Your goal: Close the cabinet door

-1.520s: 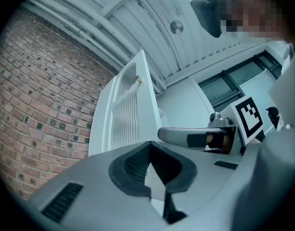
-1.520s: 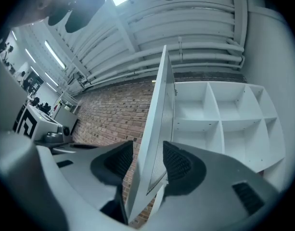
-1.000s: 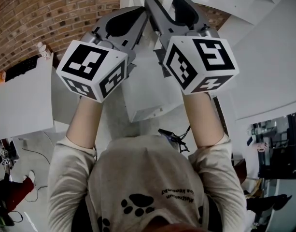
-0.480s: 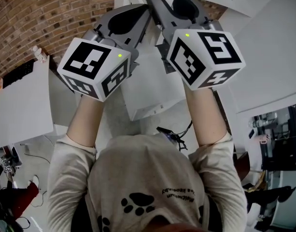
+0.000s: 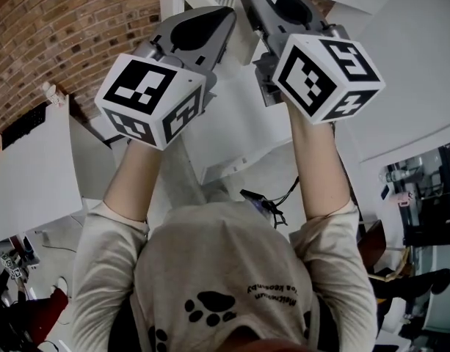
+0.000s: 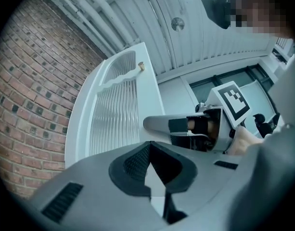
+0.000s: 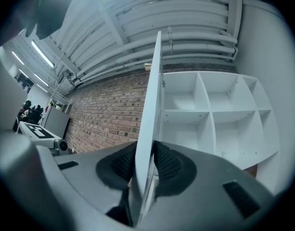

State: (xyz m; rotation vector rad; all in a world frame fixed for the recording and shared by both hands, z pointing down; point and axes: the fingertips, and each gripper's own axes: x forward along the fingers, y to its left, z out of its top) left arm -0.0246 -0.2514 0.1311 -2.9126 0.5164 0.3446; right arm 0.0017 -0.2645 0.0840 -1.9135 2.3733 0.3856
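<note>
Cabinet door [image 7: 149, 105] edge-on between jaws of right hand-held gripper [image 7: 143, 165], just closed onto it; left hand-held gripper [image 6: 149, 146] closed.

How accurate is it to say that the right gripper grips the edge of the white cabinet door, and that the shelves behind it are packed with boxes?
Only the boxes are wrong: the right gripper view shows the shelves bare. The right gripper, whose jaws have just been closing, does grip the edge of the white cabinet door.

A lab-like workspace: bare red brick wall [image 5: 56, 35] at ten o'clock, exposed white ceiling pipes [image 7: 195, 36] overhead, loose black cable [image 5: 263, 205].
</note>
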